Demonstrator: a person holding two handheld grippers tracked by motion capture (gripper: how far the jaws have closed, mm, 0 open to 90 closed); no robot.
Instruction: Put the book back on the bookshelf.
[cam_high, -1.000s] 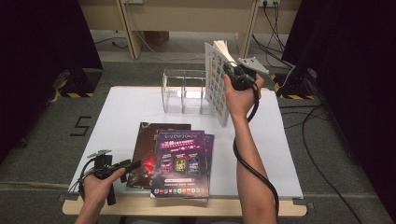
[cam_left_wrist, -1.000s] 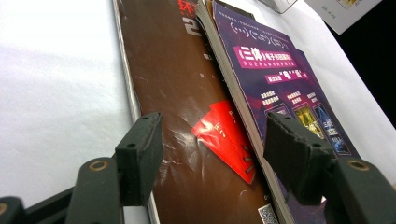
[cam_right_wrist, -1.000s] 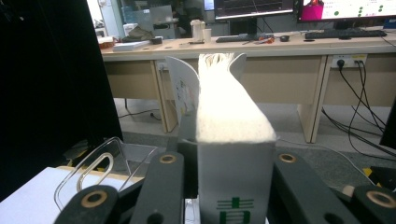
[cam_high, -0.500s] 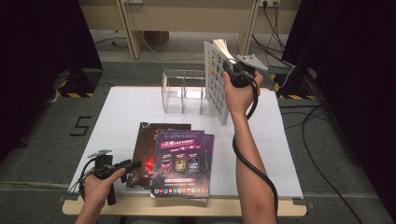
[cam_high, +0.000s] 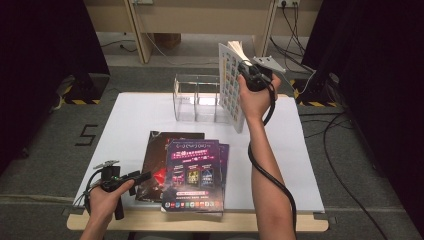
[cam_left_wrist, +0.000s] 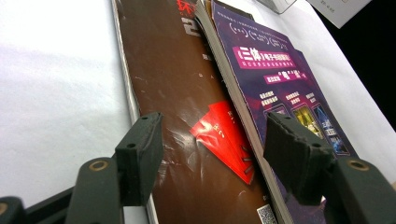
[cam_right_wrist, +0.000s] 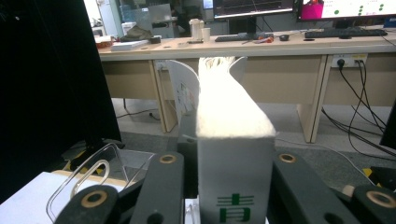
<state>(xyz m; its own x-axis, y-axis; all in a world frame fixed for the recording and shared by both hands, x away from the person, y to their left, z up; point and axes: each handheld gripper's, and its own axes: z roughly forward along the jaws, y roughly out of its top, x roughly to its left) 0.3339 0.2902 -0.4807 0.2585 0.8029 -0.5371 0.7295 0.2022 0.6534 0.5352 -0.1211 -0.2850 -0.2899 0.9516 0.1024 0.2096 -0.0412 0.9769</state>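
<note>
White table (cam_high: 140, 115) fills the scene; on it stands a clear plastic rack (cam_high: 196, 97). Just right of the rack, the right gripper (cam_high: 246, 70) clamps an upright white book (cam_high: 231, 90) by its spine. Nearer than the rack, the left gripper (cam_high: 136, 176) gapes, pads empty, over a brown magazine (cam_left_wrist: 187, 116).

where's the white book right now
In the high view the white book is held upright in the right gripper, at the table's far right, just right of the clear acrylic rack.
</note>
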